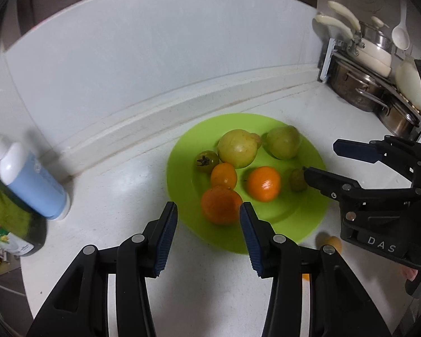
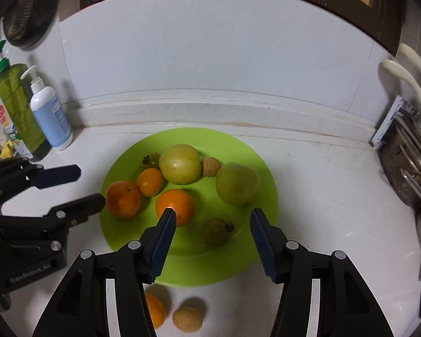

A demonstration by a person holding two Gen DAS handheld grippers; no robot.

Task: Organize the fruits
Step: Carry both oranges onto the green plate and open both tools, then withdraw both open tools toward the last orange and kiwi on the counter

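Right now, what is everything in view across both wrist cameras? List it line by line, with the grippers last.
plate: one, lime green, on the white counter.
fruits on the plate: eight; three orange citrus, two large yellow-green fruits, two small dark green tomato-like ones, one pale bumpy fruit.
fruits off the plate: two, an orange and a small tan one, on the counter in front of the plate.
pump bottles: two, one white and blue, one green, far left by the wall.
pots and pans: several, steel and cream, in a rack at the far right.
left gripper: black with blue pads, open, empty, over the plate's near left edge.
right gripper: same, open, empty, over a small green fruit.
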